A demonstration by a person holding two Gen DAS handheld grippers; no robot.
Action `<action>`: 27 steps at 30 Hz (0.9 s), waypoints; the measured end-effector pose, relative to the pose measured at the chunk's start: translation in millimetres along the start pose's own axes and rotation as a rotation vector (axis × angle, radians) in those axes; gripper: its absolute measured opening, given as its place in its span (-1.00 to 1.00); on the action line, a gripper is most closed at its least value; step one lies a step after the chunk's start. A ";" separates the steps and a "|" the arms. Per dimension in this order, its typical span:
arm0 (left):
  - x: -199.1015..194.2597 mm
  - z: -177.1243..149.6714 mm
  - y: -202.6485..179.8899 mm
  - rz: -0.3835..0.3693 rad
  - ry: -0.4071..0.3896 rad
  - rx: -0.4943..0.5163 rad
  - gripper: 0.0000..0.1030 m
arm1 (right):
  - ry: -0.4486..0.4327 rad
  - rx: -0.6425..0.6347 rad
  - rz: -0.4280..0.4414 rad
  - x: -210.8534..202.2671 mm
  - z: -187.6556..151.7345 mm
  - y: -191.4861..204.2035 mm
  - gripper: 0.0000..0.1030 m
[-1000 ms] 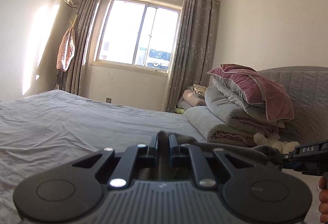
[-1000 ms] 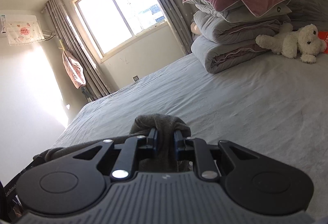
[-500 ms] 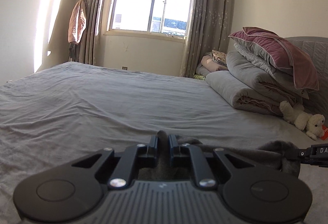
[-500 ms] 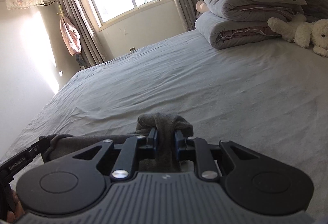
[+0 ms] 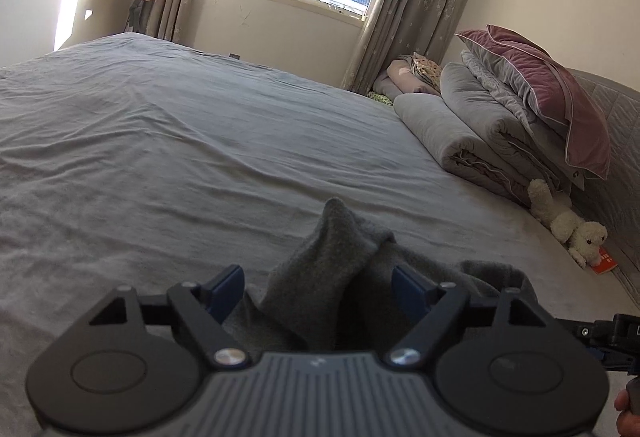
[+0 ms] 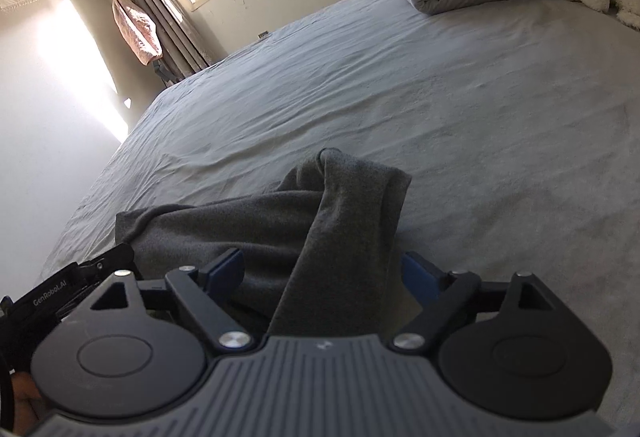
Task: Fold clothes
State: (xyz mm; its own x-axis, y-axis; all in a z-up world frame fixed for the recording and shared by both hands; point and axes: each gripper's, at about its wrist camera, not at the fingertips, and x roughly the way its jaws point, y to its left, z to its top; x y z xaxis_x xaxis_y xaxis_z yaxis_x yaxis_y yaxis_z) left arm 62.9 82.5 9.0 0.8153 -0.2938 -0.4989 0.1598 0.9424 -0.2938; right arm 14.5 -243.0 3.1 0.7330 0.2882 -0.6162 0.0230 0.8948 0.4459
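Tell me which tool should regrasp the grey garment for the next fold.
Probably either. Left tool and right tool are both open with a raised fold of the grey garment standing between their fingers on the bed.

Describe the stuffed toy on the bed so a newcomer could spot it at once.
Start at the stack of folded grey quilts topped by a mauve pillow, against the padded headboard. At its near foot lies the stuffed toy: small, cream, fluffy, the only pale furry thing there.
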 end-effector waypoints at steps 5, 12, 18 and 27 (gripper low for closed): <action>7.7 -14.7 12.6 0.016 0.077 0.062 0.61 | 0.143 0.003 0.022 13.2 -18.9 4.6 0.74; 14.7 -31.3 21.1 0.049 0.141 0.119 0.52 | 0.197 -0.032 0.013 30.7 -34.9 9.7 0.71; 13.2 -31.7 18.6 0.047 0.155 0.117 -0.52 | 0.193 -0.081 0.048 33.0 -37.6 13.0 -0.44; -8.1 -21.4 5.7 -0.036 0.153 0.074 -0.83 | 0.048 -0.113 -0.024 6.2 -6.3 2.8 -0.75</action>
State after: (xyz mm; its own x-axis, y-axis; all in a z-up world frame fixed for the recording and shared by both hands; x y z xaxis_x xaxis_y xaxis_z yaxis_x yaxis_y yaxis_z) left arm 45.3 86.8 -6.0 0.7149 -0.3432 -0.6092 0.2325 0.9384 -0.2558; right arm 14.8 -236.6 -3.6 0.6995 0.2799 -0.6575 -0.0385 0.9335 0.3564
